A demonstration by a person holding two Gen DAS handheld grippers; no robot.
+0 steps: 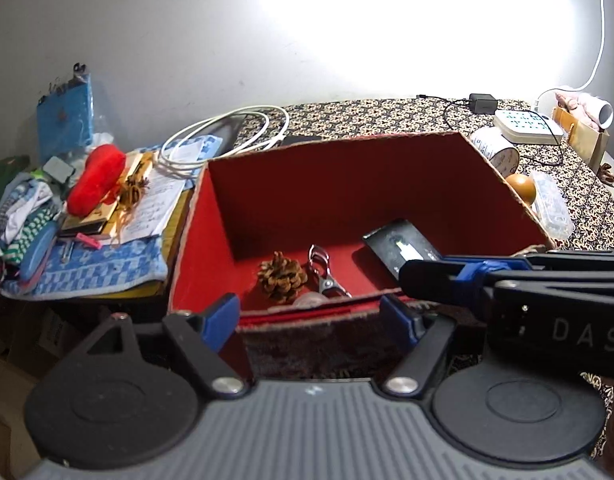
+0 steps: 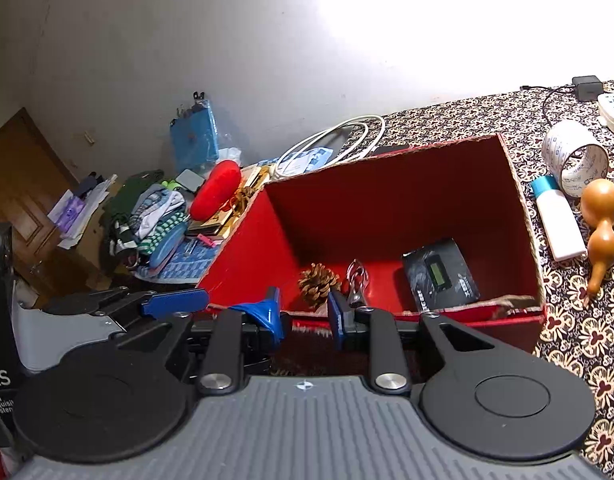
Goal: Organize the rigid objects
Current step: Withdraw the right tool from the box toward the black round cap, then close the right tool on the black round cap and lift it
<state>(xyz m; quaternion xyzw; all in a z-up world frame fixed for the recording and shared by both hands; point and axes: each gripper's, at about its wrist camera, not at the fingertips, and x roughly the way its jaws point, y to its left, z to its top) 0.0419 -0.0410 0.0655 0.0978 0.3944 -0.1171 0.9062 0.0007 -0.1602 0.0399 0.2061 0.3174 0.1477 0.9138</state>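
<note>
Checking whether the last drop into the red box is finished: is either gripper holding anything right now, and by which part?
Nothing is held. The left gripper is open and empty; the right gripper has a narrow, empty gap. The pinecone, metal clip and black device lie in the red box.

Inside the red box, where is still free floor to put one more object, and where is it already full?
Free: the red box floor behind the pine cone and metal clip, toward the back wall, and the left corner beside the pine cone. Crowded: the front strip and right side, where the black device lies.
</note>
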